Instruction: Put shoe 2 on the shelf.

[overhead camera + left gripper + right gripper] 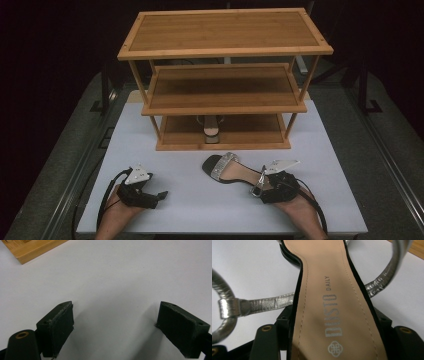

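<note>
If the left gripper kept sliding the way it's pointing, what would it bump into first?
Probably nothing soon: the left gripper is open and points right across bare white table. Farther along lies the sandal at the right gripper, perhaps slightly off its line.

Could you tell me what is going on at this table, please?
A person is putting sandals on a wooden rack. The right gripper has its jaws around the heel end of a silver-strapped sandal lying on the white table. The left gripper rests open and empty. A matching sandal sits on the bottom shelf.
</note>
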Tool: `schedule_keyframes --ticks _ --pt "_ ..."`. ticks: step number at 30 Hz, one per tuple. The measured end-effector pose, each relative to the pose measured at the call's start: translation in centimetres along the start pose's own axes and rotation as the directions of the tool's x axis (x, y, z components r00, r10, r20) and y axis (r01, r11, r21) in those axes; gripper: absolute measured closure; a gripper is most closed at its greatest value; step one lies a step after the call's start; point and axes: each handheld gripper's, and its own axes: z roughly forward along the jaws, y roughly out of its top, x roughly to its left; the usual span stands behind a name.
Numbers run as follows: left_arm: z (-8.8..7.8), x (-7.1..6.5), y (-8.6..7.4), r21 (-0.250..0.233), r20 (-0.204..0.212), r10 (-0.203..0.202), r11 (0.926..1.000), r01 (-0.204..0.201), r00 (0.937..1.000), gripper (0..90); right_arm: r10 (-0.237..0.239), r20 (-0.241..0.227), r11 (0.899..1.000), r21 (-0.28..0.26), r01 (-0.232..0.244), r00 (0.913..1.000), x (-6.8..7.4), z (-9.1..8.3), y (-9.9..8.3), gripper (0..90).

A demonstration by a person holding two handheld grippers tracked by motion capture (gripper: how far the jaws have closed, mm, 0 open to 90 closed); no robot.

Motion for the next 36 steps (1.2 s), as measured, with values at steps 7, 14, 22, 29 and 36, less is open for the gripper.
schedule_keyframes --ticks 7,14,22,29,36 --pt "0.0 0.0 0.0 0.000 0.000 0.000 1.0000 0.000 1.0000 13.2 -0.019 -0.016 0.999 -0.036 0.018 0.9997 -0.2 -0.8 -0.1 38.4" --pt "0.0 0.0 0.0 -0.001 0.000 -0.001 1.0000 0.001 1.0000 13.2 -0.040 0.024 0.997 -0.070 0.041 0.9989 0.0 -1.7 -0.2 38.7" --pt "0.0 0.0 0.0 0.000 0.000 0.000 1.0000 0.000 1.0000 13.2 -0.007 0.040 0.990 -0.138 0.012 0.9992 -0.7 -3.9 -0.8 38.7" --pt "0.0 0.0 0.0 0.000 0.000 0.000 1.0000 0.000 1.0000 13.2 0.063 0.102 0.980 -0.195 -0.042 0.9928 -2.5 -5.4 -0.7 38.6" --pt "0.0 0.0 0.0 -0.002 -0.001 -0.002 1.0000 0.002 1.0000 13.2 0.114 0.176 0.973 -0.219 -0.074 0.9778 -4.3 -4.4 0.8 38.7"
